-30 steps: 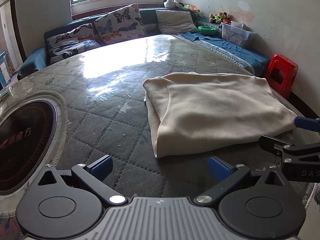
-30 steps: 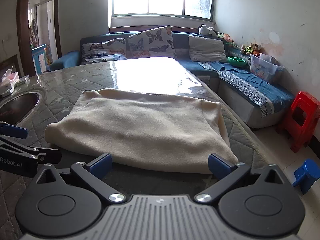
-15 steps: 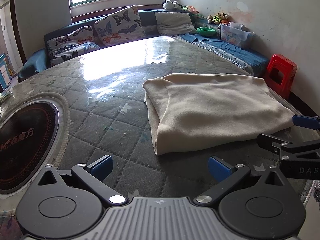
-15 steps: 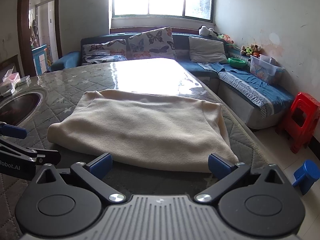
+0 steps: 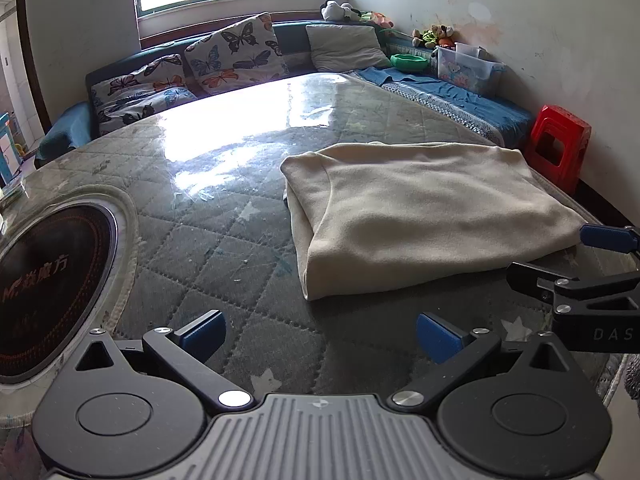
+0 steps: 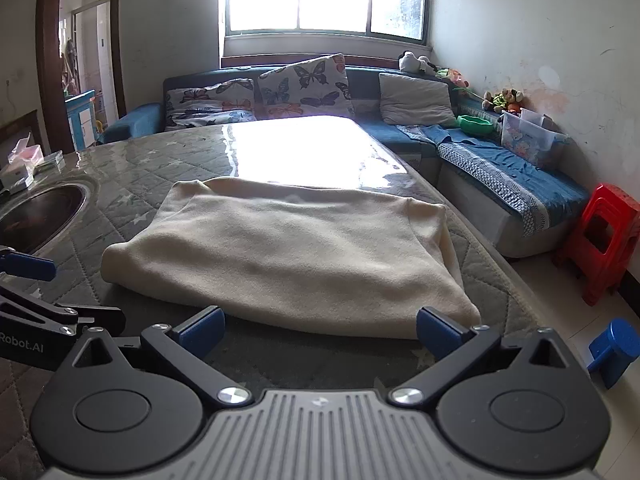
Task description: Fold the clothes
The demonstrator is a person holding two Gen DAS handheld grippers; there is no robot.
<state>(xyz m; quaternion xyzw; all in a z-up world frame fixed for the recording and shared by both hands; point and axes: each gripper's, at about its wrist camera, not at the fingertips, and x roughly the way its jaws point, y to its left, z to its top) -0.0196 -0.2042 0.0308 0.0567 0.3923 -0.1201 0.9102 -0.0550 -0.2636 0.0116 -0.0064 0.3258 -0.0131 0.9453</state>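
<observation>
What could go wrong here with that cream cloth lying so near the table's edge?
The cream garment has its near right corner close to the table edge, so a careless tug might drag it off. Both hand-held grippers, left and right, are open and empty; a shallow pinch could catch only the top layer and undo the fold.

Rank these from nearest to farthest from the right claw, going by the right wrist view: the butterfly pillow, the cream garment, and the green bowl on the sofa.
1. Cream garment: on the table directly ahead of the right claw, its near edge just beyond the fingertips.
2. Green bowl: far right, on the sofa's side section.
3. Butterfly pillow: centre back, against the sofa backrest under the window.
</observation>
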